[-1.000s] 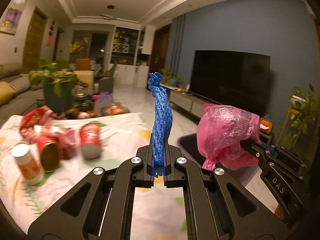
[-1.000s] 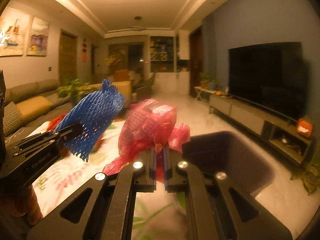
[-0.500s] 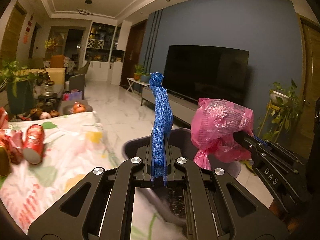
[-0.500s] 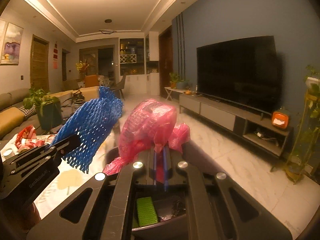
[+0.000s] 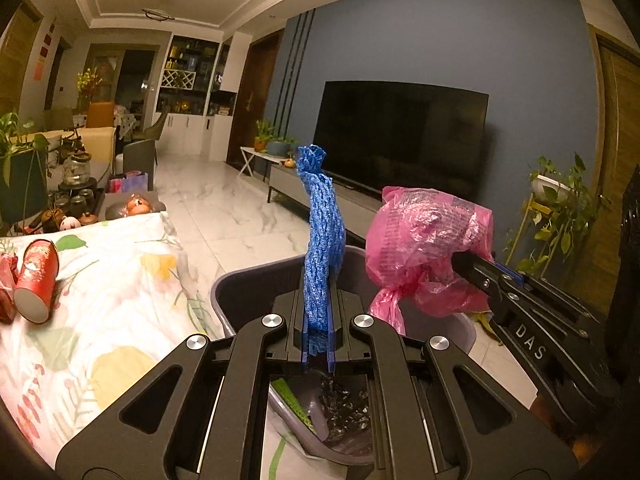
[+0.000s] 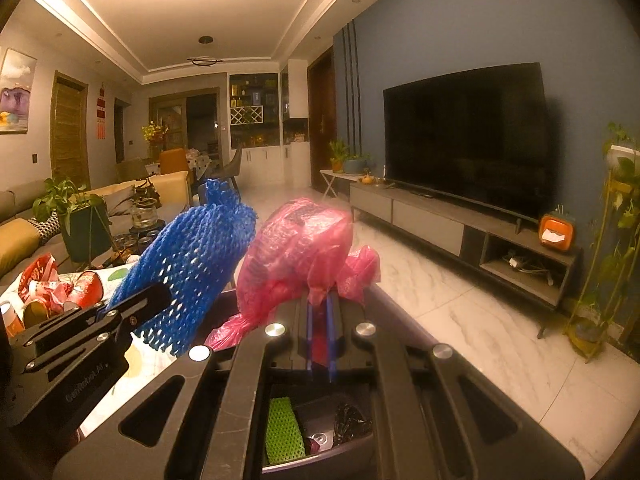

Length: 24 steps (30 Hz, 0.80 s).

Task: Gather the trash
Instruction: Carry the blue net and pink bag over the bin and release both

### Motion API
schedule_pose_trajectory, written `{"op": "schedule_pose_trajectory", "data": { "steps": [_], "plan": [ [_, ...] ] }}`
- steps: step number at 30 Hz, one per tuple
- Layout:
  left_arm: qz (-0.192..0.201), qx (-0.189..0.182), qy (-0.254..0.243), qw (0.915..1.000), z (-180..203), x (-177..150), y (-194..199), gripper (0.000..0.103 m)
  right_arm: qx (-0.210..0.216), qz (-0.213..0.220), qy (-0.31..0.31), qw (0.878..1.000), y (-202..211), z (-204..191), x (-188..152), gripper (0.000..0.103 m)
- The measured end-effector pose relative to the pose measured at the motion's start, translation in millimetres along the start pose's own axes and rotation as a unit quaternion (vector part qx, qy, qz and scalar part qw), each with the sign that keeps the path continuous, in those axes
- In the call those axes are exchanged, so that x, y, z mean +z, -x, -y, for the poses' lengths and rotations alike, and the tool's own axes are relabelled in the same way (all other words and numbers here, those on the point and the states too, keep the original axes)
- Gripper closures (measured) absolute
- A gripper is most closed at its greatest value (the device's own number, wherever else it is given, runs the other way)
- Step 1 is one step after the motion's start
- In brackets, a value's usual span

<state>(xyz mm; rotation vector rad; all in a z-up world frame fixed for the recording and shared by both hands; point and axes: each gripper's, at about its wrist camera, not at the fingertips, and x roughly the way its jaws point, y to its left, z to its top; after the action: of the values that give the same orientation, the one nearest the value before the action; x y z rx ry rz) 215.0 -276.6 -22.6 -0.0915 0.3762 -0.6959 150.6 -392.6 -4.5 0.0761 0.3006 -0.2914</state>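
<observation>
My left gripper [image 5: 318,312] is shut on a blue foam net [image 5: 322,236] that stands up from its jaws. Seen from the right wrist, the same blue net [image 6: 192,264] sticks out of the left gripper [image 6: 160,294] at the left. My right gripper [image 6: 320,308] is shut on a crumpled pink plastic bag [image 6: 298,248]; from the left wrist the pink bag [image 5: 424,240] hangs at the right. Both pieces are held above a dark grey trash bin [image 5: 248,292], whose inside [image 6: 316,432] holds a green net and dark wrappers.
A table with a flowered cloth [image 5: 112,304] lies left of the bin, with a red paper cup [image 5: 36,280] and more red wrappers and cans [image 6: 52,292] on it. A TV [image 6: 468,136] on a low cabinet lines the right wall; marble floor lies beyond.
Both grippers swung right, off the table and over the bin, which now sits under them. The net and the bag stay clamped as before.
</observation>
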Motion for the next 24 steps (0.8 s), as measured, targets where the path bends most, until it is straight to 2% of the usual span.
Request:
{"op": "schedule_pose_trajectory", "data": {
  "steps": [9,12,14,17,18,19,24],
  "plan": [
    [-0.012,-0.016,0.001,0.9998,1.3,-3.4,-5.9,0.097,0.001,-0.001,-0.006,1.0,1.8,-1.7,1.5,0.089],
    [-0.018,-0.017,0.001,0.9997,1.3,-4.5,-8.7,0.093,-0.001,-0.004,-0.008,1.0,-0.3,-1.7,1.5,0.085],
    [-0.022,-0.019,0.003,0.9996,1.2,-4.8,-10.3,0.087,-0.002,-0.005,-0.009,1.0,-0.8,-1.0,1.2,0.081],
    [-0.023,-0.018,0.008,0.9995,-2.1,-7.1,-9.7,0.074,-0.003,-0.006,-0.012,1.0,0.5,-0.9,0.4,0.078],
    [-0.023,-0.015,0.01,0.9996,-4.3,-7.2,-8.6,0.067,-0.002,-0.007,-0.013,1.0,0.5,-1.6,-0.4,0.073],
    [-0.019,-0.012,0.013,0.9997,-6.8,-7.1,-6.6,0.059,-0.003,-0.006,-0.013,1.0,1.0,-1.8,-0.5,0.068],
    [0.006,0.007,0.027,0.9996,-17.6,-4.8,10.6,0.037,-0.005,-0.004,-0.015,1.0,2.6,-3.5,-0.1,0.063]
  ]
}}
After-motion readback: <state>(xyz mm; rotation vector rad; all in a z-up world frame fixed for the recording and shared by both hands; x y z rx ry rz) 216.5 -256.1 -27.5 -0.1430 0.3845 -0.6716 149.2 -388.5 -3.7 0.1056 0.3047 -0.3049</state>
